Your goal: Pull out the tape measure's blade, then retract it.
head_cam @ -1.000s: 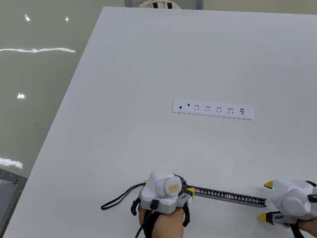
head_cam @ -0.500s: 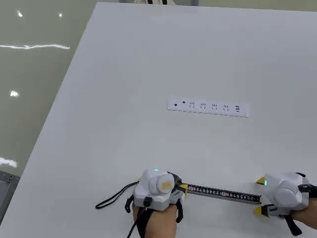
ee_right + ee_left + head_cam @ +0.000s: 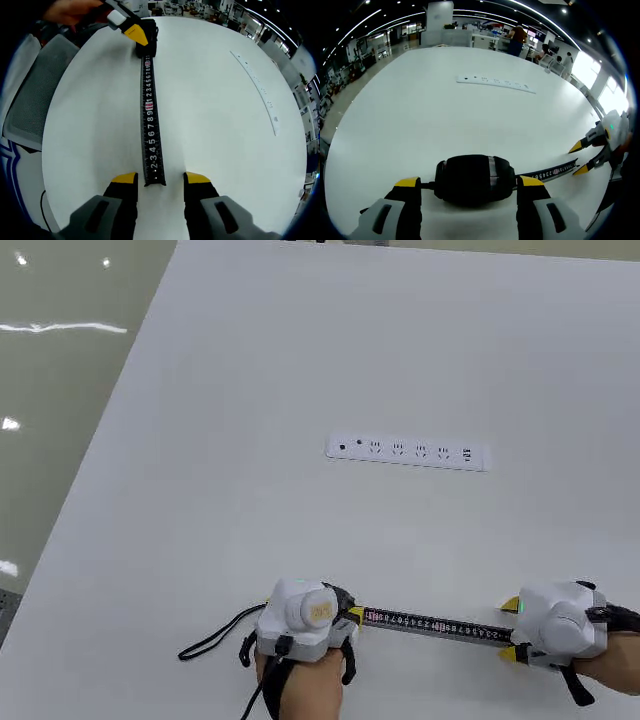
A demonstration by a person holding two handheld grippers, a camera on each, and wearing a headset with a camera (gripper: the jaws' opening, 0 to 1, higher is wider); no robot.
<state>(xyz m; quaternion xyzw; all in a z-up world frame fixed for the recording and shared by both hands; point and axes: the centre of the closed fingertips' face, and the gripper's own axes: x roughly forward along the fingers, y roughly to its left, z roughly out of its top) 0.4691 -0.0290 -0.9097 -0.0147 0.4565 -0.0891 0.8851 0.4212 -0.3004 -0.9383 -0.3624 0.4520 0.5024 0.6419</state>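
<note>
The left gripper pinches the rounded black tape measure case between its fingers, low on the smooth white worktop. The thin, numbered blade lies flat, drawn out. The right gripper has its fingers spread astride the blade's tip. Retraction looks next: steady the case and let the blade run back under control.

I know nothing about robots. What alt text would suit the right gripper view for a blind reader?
A black tape measure blade lies extended on a white table, its numbered end between the right gripper's open yellow-tipped jaws without touching them. At the far end the left gripper grips the black case; a white power strip lies to the right.
</note>
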